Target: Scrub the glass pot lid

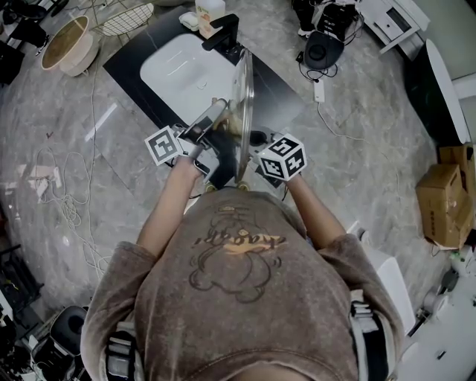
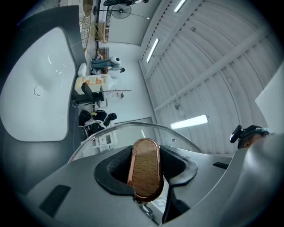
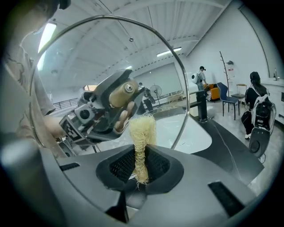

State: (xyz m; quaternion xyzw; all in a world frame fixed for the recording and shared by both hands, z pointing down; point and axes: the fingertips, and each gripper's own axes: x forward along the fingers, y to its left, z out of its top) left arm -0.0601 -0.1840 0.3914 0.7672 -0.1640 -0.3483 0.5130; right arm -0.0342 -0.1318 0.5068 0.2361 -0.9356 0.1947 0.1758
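I hold the glass pot lid (image 1: 242, 104) upright and edge-on above the near edge of the black counter. My left gripper (image 1: 213, 117) is shut on the lid's wooden handle (image 2: 144, 170), which fills the gap between the jaws of that gripper (image 2: 144, 165). The lid's rim (image 2: 133, 127) arcs just beyond the handle. My right gripper (image 3: 141, 166) is shut on a pale loofah scrubber (image 3: 142, 142), whose frayed tip stands close to the lid's glass (image 3: 80, 66) on the side away from the handle. Through the glass I see the handle (image 3: 123, 94) and the left gripper.
A white sink basin (image 1: 186, 74) sits in the black counter (image 1: 279, 97), with a black faucet (image 1: 223, 33) and a soap bottle (image 1: 210, 9) behind it. A round basket (image 1: 71, 45), floor cables and a cardboard box (image 1: 446, 197) surround the area. A seated person (image 3: 255, 106) is at the far right.
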